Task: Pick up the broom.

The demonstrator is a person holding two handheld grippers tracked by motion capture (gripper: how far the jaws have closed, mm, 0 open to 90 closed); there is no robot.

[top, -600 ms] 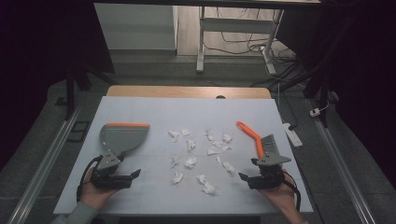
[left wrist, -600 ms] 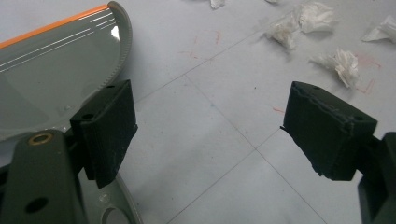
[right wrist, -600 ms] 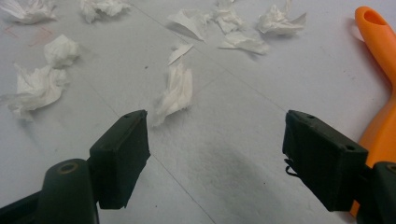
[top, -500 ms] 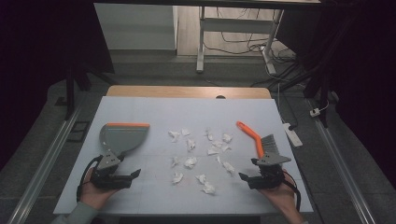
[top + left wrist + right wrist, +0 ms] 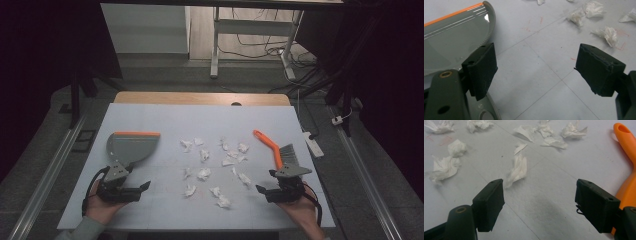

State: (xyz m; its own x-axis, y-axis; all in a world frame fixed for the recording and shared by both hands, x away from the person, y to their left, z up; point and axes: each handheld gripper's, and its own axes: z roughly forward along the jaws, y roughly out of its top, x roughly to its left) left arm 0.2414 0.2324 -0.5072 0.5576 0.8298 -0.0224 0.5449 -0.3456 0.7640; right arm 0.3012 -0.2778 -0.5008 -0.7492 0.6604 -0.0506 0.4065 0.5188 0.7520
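A grey dustpan (image 5: 131, 146) with an orange lip lies at the left of the white tabletop. An orange-handled brush (image 5: 275, 150) with grey bristles lies at the right. Several crumpled white tissue scraps (image 5: 204, 173) are scattered between them. My left gripper (image 5: 142, 191) rests open just below the dustpan, its jaws pointing toward the middle. In the left gripper view the dustpan (image 5: 451, 42) sits beside the left jaw, with nothing between the gripper (image 5: 537, 67) jaws. My right gripper (image 5: 262, 194) is open below the brush. In the right gripper view, a tissue scrap (image 5: 519, 170) lies ahead and the brush handle (image 5: 627, 150) to the right.
The white board (image 5: 165, 120) covers a wooden table whose far edge shows at the back. A white power strip (image 5: 312, 145) lies off the table's right side. Metal rails run along the floor on both sides, and cables lie on the floor behind.
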